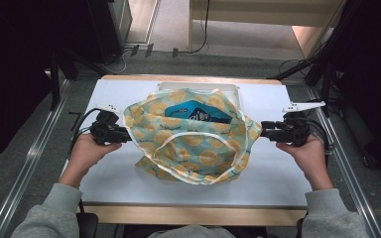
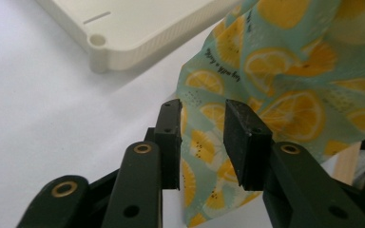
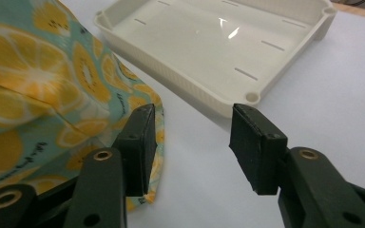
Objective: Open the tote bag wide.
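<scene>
L fingers (image 2: 202, 142) apart w/ lemon-print bag (image 1: 191, 136) edge between, pads not pressing. R fingers (image 3: 190, 145) spread wide, bag edge just beside one pad, not gripped. Bag mid-desk (image 1: 278, 163), in front of white tray (image 3: 218, 47), blue packet (image 1: 196, 113) inside.

i count one lemon-print cloth bag (image 1: 188, 141) on the table in front of me, and one blue packet (image 1: 194, 111) showing inside its mouth. behind the bag sits one white tray (image 3: 228, 42). there is one white table (image 1: 109, 173) under it all. i hold two grippers, the left gripper (image 1: 127, 134) and the right gripper (image 1: 262, 130).
</scene>
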Available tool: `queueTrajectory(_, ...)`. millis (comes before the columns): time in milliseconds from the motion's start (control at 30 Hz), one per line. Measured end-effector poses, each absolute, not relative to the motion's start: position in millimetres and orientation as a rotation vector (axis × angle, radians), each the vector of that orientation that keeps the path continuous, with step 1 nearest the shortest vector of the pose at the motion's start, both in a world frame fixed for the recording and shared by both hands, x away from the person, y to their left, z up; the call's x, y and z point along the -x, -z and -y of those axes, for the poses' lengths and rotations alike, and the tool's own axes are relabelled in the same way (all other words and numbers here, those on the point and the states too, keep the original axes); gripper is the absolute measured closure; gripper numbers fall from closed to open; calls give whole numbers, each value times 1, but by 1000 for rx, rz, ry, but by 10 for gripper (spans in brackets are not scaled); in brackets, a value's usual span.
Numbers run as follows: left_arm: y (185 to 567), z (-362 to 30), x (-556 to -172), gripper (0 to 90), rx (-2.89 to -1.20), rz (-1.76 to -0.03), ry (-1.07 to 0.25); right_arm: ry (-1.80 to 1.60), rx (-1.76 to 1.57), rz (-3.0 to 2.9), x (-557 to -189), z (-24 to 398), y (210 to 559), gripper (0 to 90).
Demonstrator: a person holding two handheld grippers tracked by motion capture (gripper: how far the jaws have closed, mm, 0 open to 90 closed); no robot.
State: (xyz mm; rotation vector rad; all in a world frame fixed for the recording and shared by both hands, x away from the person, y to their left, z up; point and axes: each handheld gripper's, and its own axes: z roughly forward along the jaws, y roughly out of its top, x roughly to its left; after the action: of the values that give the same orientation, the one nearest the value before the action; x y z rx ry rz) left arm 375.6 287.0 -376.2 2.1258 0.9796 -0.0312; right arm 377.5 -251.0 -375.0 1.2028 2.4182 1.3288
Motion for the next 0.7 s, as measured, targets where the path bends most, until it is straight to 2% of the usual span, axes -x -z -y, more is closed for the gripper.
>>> queueTrajectory(200,362,-290,-380,767,-2141,-979,76,-1333,-1178,-2448,-380,249,357,558)
queueTrajectory(333,352,-292,-380,827,-2148,-966,57,-1345,-1159,-2466,-380,247,346,585)
queueTrajectory(400,347,-295,-381,900,-2141,-977,68,-1344,-1148,-2471,-379,246,340,596)
queueTrajectory(567,330,-299,-383,900,-2124,-966,54,-1361,-1160,-2474,-379,247,325,656)
queueTrajectory(600,321,-300,-384,900,-2115,-958,48,-1366,-1155,-2483,-379,247,317,711)
queueTrajectory(700,308,-300,-385,900,-2116,-941,38,-1385,-1145,-2491,-377,245,303,775)
